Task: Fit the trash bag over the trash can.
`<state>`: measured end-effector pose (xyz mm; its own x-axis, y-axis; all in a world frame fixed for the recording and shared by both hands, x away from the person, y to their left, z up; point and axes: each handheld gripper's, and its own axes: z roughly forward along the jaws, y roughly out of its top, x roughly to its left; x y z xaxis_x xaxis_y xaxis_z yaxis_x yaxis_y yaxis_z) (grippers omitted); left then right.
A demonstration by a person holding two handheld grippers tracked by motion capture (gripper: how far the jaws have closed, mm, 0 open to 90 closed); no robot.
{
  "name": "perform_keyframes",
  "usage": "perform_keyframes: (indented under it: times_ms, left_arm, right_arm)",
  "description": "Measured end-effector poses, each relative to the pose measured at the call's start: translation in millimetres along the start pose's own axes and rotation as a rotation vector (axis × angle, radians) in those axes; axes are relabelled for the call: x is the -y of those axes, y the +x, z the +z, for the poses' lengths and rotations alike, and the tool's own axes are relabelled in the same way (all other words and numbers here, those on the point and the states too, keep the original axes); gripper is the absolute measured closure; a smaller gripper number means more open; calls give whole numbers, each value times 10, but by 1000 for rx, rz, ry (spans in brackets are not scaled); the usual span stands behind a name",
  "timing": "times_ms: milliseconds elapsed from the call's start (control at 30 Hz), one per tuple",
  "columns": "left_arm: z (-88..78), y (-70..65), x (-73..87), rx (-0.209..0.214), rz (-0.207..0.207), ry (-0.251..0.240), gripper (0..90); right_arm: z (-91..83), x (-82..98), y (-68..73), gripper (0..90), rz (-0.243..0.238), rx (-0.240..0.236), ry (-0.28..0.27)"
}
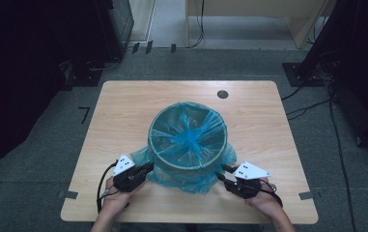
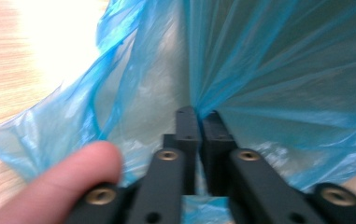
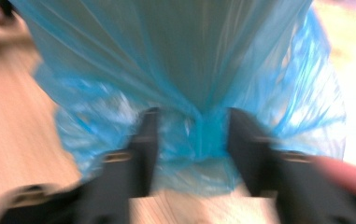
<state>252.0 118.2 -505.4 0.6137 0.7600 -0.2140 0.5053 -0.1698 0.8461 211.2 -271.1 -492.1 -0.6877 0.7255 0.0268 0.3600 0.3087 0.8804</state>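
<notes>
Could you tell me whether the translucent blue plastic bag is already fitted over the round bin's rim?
Fitted: the translucent blue plastic bag lines the round bin, folds over its rim, and its loose edge hangs outside onto the wooden table.

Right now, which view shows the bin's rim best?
The high view: the whole round rim of the bin shows, with the blue bag draped over it. Both gripper views show bag plastic over the bin's side, no rim: pinched in the left gripper, bunched between the right gripper's open jaws.

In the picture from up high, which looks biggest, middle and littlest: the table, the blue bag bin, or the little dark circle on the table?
1. Table, by far the largest.
2. Bin with the blue bag, middle.
3. Dark circle, tiniest.
</notes>
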Motion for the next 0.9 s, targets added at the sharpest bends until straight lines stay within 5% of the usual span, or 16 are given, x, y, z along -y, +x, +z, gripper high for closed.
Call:
perform_keyframes:
  times_ms: [100,267,467,567,700,900]
  left_arm:
    - [-35,45,14,49,-2,-34,517]
    - [-154,104,-28,72,-16,-79,162]
    - [-329,209,-72,45,-21,-127,0]
    - [-400,264,-85,-9,-22,-130,0]
    - [-460,369,-37,-90,-19,-73,0]
    - [-501,486,60,-227,1,20,0]
  right_arm:
    - [-126,-21,-34,376,22,-33,-67]
    - [-316,-69,-106,398,40,-46,-159]
    - [-486,-175,-181,673,43,6,-235]
    - [-605,-287,-270,857,38,15,-276]
    - [-713,-382,-346,900,40,-18,-326]
    - [-824,-660,-396,900,-111,-130,-350]
